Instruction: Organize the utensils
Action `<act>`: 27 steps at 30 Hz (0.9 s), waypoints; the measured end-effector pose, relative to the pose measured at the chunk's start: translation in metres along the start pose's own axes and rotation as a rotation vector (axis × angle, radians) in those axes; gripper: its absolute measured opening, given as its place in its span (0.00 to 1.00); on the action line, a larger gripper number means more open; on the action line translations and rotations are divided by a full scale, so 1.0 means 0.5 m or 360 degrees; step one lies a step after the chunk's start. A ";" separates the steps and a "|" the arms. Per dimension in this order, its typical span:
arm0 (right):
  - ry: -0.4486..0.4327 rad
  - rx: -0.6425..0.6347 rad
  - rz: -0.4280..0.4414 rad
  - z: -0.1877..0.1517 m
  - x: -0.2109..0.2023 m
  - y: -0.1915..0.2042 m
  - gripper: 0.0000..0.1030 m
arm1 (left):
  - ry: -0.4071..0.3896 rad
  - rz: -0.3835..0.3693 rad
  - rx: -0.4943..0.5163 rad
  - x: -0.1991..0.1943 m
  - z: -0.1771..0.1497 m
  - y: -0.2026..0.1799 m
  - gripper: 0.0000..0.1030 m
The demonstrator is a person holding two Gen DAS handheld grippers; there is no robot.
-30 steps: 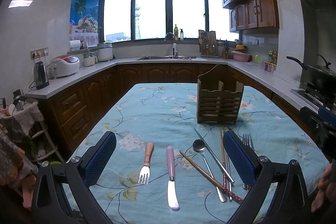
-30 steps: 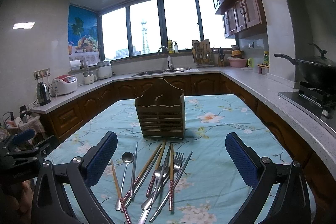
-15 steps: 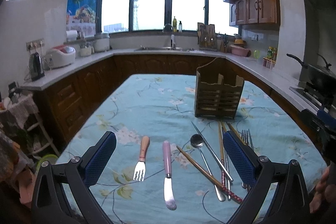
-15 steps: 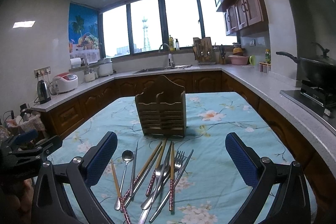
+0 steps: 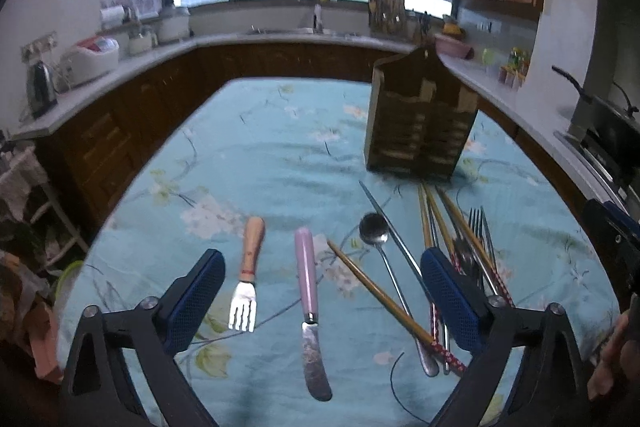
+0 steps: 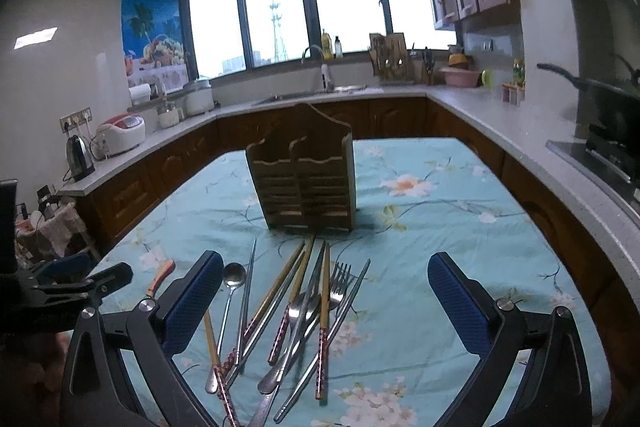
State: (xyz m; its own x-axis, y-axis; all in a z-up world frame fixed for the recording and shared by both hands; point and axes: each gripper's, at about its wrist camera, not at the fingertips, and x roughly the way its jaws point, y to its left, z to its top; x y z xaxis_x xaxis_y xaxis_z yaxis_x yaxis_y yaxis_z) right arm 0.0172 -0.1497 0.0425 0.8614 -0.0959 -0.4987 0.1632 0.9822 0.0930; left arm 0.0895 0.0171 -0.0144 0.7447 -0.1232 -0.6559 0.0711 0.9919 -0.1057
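Observation:
A wooden utensil holder (image 5: 420, 131) (image 6: 306, 183) stands upright on the flowered blue tablecloth (image 5: 272, 155). Before it lies a heap of chopsticks (image 6: 288, 287), forks (image 6: 340, 283) and a spoon (image 5: 374, 229) (image 6: 234, 277). Apart to the left lie a wooden-handled fork (image 5: 248, 275) and a pink-handled knife (image 5: 308, 291). My left gripper (image 5: 320, 291) hovers over those two with its jaws closing, wide apart, pads touching nothing. My right gripper (image 6: 326, 293) hangs open above the heap, holding nothing.
Counters run around the table: a kettle (image 6: 80, 157) and a rice cooker (image 6: 120, 135) at left, a sink (image 6: 316, 93) at the back, a stove with a pan (image 6: 600, 95) at right. A cluttered rack (image 5: 24, 195) stands beside the table's left edge.
The left gripper has tilted downward and moved in over the table; the fork and knife now lie between its fingers. The right gripper has dipped slightly toward the heap.

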 end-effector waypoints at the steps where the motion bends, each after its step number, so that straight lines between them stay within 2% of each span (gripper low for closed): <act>1: 0.0021 0.0007 0.0005 0.000 0.007 -0.003 0.99 | 0.0033 -0.0023 -0.0006 0.010 0.004 0.005 0.90; 3: 0.0077 0.0019 0.0020 -0.001 0.026 -0.009 0.94 | 0.0073 -0.0053 -0.0012 0.026 0.011 0.009 0.84; 10: 0.0329 0.0120 0.0073 -0.012 0.111 -0.048 0.63 | 0.0203 -0.0105 -0.0027 0.087 0.042 0.030 0.70; 11: 0.0361 0.0140 0.0076 -0.012 0.123 -0.056 0.57 | 0.0210 -0.0107 -0.0027 0.095 0.044 0.029 0.67; 16: 0.0496 0.0232 0.0066 -0.018 0.181 -0.091 0.40 | 0.0336 -0.0181 -0.0079 0.157 0.055 0.038 0.51; 23: 0.0596 0.0253 0.0006 -0.013 0.246 -0.120 0.33 | 0.0450 -0.0178 -0.0062 0.237 0.070 0.019 0.37; 27: 0.0653 0.0254 0.0003 -0.012 0.275 -0.128 0.32 | 0.0511 -0.0175 -0.0053 0.268 0.072 0.010 0.35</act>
State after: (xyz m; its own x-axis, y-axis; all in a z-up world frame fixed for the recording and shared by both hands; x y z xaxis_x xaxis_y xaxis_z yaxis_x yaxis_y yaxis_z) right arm 0.1222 -0.2248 -0.0372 0.6047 0.0094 -0.7964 0.2618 0.9420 0.2098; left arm 0.2136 0.0069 -0.0757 0.4863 -0.2381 -0.8407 0.1137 0.9712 -0.2093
